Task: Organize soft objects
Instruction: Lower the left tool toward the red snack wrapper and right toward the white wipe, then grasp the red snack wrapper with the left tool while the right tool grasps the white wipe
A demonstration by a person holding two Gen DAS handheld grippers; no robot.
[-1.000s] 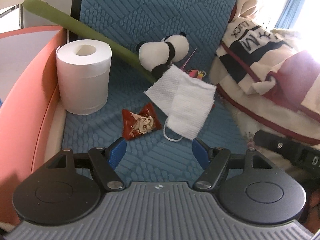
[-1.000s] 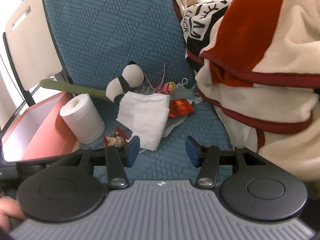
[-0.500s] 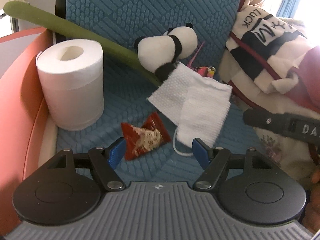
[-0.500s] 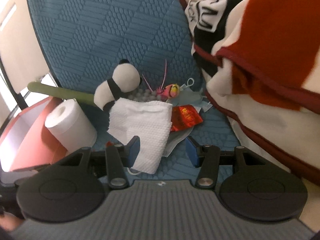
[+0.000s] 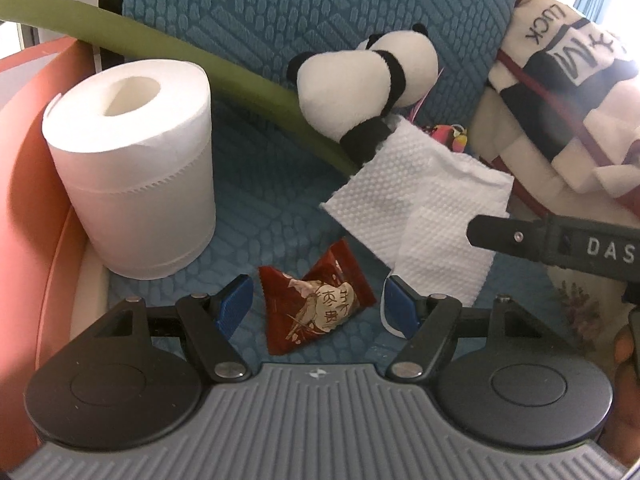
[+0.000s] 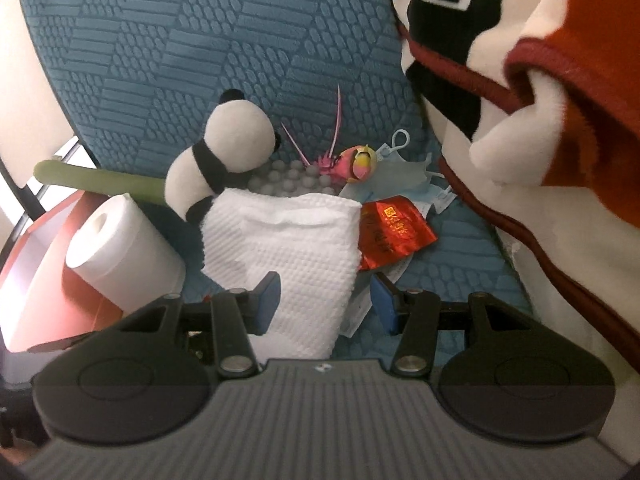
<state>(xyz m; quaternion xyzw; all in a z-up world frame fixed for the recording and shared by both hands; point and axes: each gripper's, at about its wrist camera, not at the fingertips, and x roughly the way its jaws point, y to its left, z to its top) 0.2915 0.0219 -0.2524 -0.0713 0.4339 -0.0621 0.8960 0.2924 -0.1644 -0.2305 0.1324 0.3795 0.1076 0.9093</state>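
Nearest us, our left gripper point(image 5: 318, 302) has its jaws wide apart and gripping nothing, a dark red snack packet point(image 5: 316, 304) lying on the blue seat point(image 5: 248, 208) between them; our right gripper point(image 6: 324, 300) stands about half open, its jaws straddling the near edge of the white tissue point(image 6: 296, 252) without pressing it. Beyond, the tissue lies draped mid-seat with a red wrapper point(image 6: 390, 236) at its right edge and the paper roll point(image 5: 132, 168) upright at the left. Farthest, the panda point(image 5: 368, 80) rests on a green stalk point(image 5: 168, 52) against the backrest, a pink toy point(image 6: 352, 164) just beside it and a blanket point(image 6: 540, 100) piled on the right.
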